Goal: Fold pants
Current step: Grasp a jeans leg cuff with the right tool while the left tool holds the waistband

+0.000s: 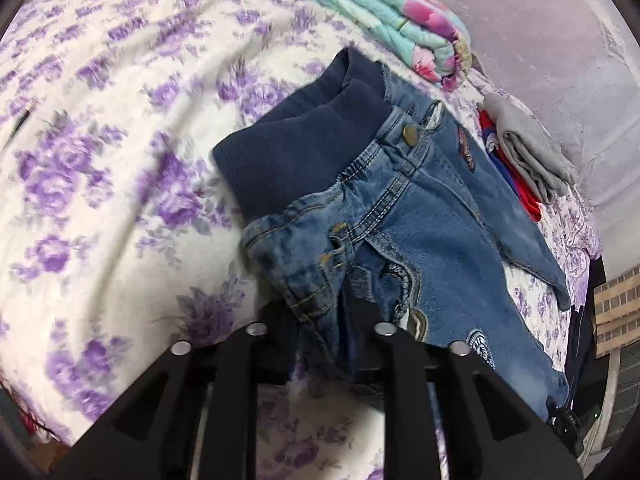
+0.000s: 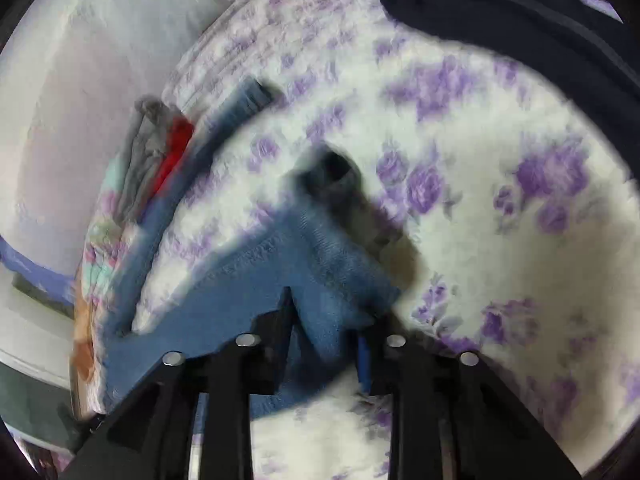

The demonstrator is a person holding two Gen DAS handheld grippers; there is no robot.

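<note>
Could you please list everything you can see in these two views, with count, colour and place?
jeans: one, blue denim with a navy waistband, on the bed, gripped at two places.
bedspread: one, white with purple flowers, under everything.
quilt: one, folded, turquoise and pink floral, at the far edge of the bed.
grey garment: one, folded, beside the jeans on top of a red and blue one.
red and blue garment: one, partly hidden under the grey one.
dark cloth: one, navy or black, at the top of the right view; blurred.
left tongs: black, closed on the jeans near a pocket.
right tongs: black, closed on a denim fold.
</note>
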